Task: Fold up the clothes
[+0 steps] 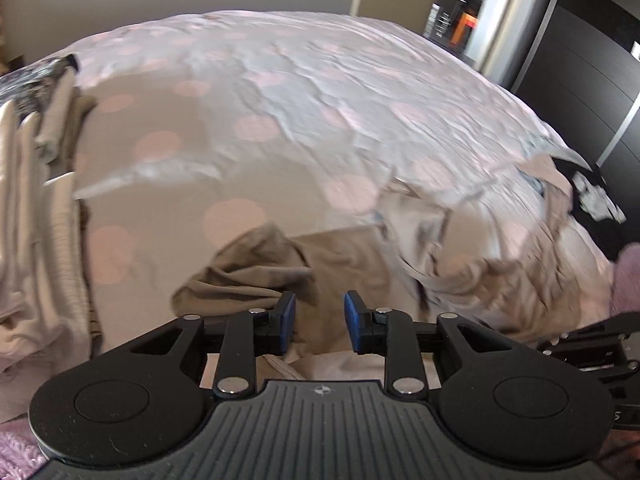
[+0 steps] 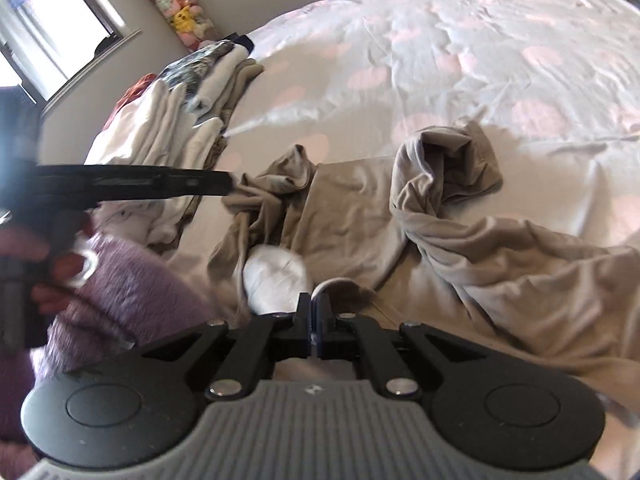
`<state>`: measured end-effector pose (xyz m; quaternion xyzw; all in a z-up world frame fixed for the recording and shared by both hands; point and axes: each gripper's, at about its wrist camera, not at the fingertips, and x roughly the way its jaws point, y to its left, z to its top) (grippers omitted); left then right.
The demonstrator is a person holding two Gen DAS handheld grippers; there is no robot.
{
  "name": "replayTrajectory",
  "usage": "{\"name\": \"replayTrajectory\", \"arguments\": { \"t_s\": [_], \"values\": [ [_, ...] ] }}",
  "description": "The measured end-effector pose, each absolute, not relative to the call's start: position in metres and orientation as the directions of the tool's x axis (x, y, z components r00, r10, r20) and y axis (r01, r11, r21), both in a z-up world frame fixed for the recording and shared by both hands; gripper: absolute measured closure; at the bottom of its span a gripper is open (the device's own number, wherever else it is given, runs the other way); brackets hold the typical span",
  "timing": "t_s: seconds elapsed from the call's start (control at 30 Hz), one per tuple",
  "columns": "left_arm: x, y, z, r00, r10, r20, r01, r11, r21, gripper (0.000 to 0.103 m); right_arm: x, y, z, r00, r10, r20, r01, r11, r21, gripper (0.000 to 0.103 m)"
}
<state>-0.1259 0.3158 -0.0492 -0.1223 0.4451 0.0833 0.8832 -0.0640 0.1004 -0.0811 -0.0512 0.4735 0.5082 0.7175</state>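
Observation:
A tan long-sleeved garment lies crumpled on the bed, one sleeve twisted at the right and the other bunched at the left. My right gripper is shut at the garment's near edge, where a thin white trim curls out from the tips. A white patch shows just left of it. My left gripper hovers open over the same tan garment, with nothing between its blue pads. In the right wrist view the left gripper reaches in from the left towards the bunched sleeve.
A pile of folded pale clothes sits at the bed's left side, also seen as the pile. The bed cover is grey with pink dots. A black printed garment lies at the right edge, by a dark wardrobe. A purple fuzzy sleeve holds the left gripper.

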Motion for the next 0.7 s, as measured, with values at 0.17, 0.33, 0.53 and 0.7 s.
{"name": "replayTrajectory", "arguments": {
  "t_s": [0.17,0.33,0.53,0.7],
  "values": [
    [-0.118,0.289,-0.061,0.532,-0.028,-0.846,-0.126,0.986,-0.112,0.061,-0.081,0.079,-0.073,0.001,0.659,-0.752,-0.803,0.449,0.392,0.101],
    [-0.109,0.274,-0.082,0.448,-0.045,-0.893,-0.067,0.994,-0.083,0.059,-0.094,0.078,-0.092,-0.046,0.594,-0.803,-0.814,0.444,0.375,0.100],
    [-0.105,0.265,-0.101,0.367,-0.002,-0.930,-0.023,1.000,-0.011,0.059,-0.085,0.066,-0.091,-0.003,0.620,-0.785,-0.789,0.481,0.382,0.092],
    [-0.102,0.267,-0.116,0.304,-0.033,-0.952,-0.039,0.998,-0.048,0.067,-0.069,0.057,-0.085,0.072,0.633,-0.770,-0.771,0.526,0.360,0.091]
  ]
}}
